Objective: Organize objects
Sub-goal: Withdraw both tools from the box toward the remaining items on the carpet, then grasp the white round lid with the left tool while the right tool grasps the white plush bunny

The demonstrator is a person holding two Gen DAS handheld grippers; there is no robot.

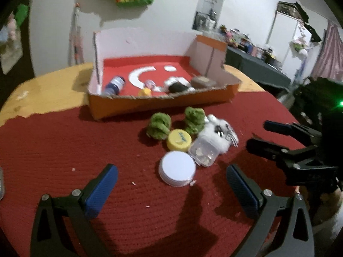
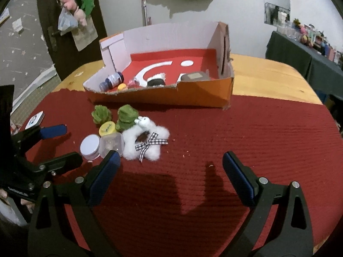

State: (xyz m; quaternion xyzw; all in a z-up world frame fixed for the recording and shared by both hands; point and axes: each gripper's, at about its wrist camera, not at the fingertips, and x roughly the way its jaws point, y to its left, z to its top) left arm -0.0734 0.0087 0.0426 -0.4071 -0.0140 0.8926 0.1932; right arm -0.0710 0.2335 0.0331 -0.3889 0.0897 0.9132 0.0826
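both grippers, left (image 1: 171, 184) & right (image 2: 171, 171), hover w/ fingers spread wide, holding nothing. white round jar (image 1: 177, 168), yellow lid (image 1: 179, 139), clear tub (image 1: 204, 151), 2 green plushies & white fluffy toy (image 2: 148, 141) sit clustered on red surface (image 2: 246, 132), just in front of orange box (image 2: 203, 94).

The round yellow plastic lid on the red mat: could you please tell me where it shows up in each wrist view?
Left wrist view: the round yellow plastic lid lies centre frame, between two green fuzzy toys.
Right wrist view: it lies left of centre, above the clear container.
Shared landmark: the orange cardboard box behind it.
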